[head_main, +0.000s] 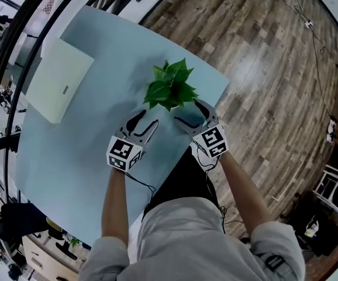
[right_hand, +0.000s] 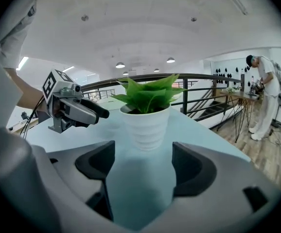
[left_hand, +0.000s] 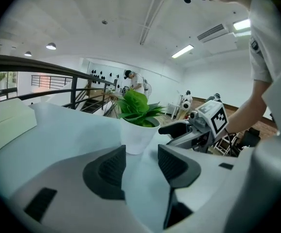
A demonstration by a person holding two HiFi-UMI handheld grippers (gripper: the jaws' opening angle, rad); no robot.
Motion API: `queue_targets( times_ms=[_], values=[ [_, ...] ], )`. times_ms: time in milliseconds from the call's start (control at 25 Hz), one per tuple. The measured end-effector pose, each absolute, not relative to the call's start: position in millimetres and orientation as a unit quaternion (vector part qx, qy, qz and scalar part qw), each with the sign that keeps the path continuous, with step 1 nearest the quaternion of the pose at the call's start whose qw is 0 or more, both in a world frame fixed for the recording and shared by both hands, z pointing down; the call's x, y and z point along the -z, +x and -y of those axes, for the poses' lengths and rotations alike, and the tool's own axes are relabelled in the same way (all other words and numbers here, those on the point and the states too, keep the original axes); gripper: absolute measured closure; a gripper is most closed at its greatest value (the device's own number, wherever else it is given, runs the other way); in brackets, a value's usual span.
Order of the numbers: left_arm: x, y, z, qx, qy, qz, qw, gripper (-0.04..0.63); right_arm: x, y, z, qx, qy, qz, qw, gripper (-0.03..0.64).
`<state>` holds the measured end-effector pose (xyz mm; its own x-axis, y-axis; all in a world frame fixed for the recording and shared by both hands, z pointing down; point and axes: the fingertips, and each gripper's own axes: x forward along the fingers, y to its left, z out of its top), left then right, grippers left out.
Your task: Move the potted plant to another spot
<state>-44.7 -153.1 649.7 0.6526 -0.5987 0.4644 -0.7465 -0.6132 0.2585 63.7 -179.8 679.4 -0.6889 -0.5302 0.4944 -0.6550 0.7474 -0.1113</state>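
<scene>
The tabletop [head_main: 69, 157] is a pale blue sheet, matt and smooth, with no grain showing. The pot [right_hand: 147, 127] is white and smooth with a faint sheen (plastic or glazed ceramic, I can't tell which), and its lower part is ribbed in shallow rings. The leaves [head_main: 170, 86] are a waxy, glossy green. Both the left gripper [head_main: 147, 122] and the right gripper [head_main: 188, 111] have matt grey plastic shells. Their pads [right_hand: 191, 166] are black, dull and finely ridged, like rubber. The floor [head_main: 262, 69] is wood plank with a soft shine. The railing [right_hand: 199, 75] looks like dark painted metal.
</scene>
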Motion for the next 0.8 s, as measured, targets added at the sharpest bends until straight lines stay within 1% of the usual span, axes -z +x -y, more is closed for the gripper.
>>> queue_targets(
  times_ms=[120,240,400,520,600,800],
  values=[
    [-657.7,-48.1,142.2,-0.169,0.864,0.411,0.236,0.390,-681.4,71.3,168.6,-0.140,0.348,0.899,0.226,0.307],
    [-664.5,-48.1,128.4,-0.169,0.845,0.437,0.257,0.417,-682.5,74.5,157.0,-0.141,0.364,0.892,0.228,0.390],
    [-665.6,-43.1,106.6,-0.159,0.836,0.447,0.275,0.504,-679.7,78.5,140.9,-0.129,0.388,0.883,0.231,0.496],
    [-664.4,-42.2,90.0,-0.162,0.833,0.449,0.280,0.557,-674.1,83.7,130.8,-0.108,0.415,0.872,0.238,0.605],
    [-663.7,-43.8,79.9,-0.168,0.829,0.455,0.279,0.580,-669.7,85.0,123.7,-0.107,0.425,0.867,0.235,0.614],
    [-652.5,-48.2,55.9,-0.156,0.823,0.467,0.283,0.583,-650.4,80.0,99.4,-0.101,0.443,0.860,0.235,0.614]
  ],
)
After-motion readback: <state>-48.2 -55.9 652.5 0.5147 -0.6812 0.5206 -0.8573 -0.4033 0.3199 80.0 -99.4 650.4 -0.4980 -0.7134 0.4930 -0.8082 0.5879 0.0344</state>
